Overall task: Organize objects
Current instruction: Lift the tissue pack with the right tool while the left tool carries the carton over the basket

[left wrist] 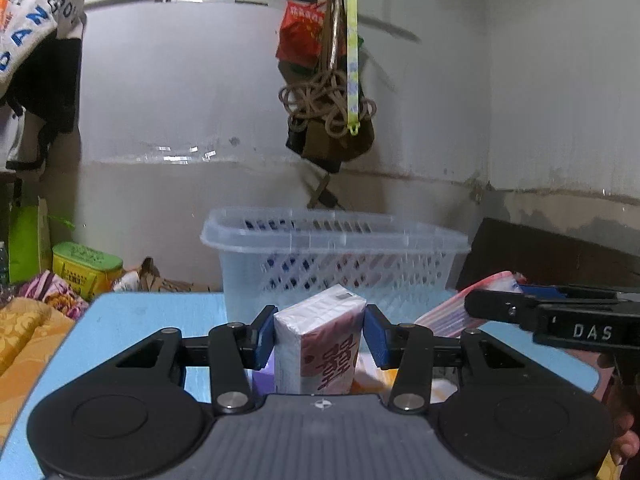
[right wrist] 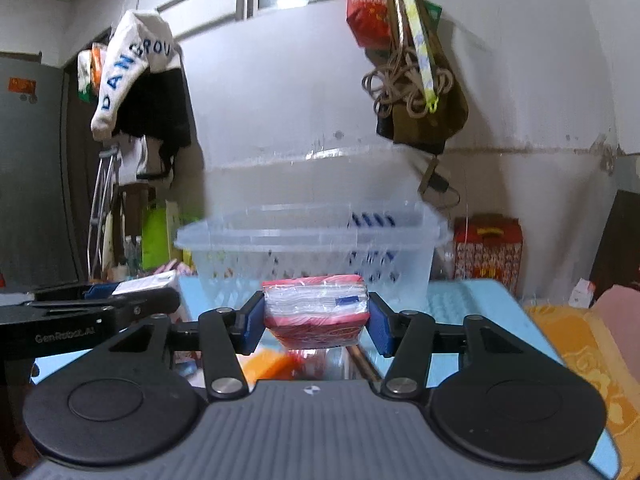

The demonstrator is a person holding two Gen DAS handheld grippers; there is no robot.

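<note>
**Two tissue packs clamped before the basket**

The left gripper (left wrist: 320, 334) is clamped on an upright white-and-maroon tissue pack (left wrist: 320, 344) over the blue table (left wrist: 132, 320). The right gripper (right wrist: 316, 322) pinches a red tissue pack (right wrist: 316, 312) lying flat. The clear plastic basket (left wrist: 332, 256) stands at twelve o'clock of both, just beyond the packs.
</note>
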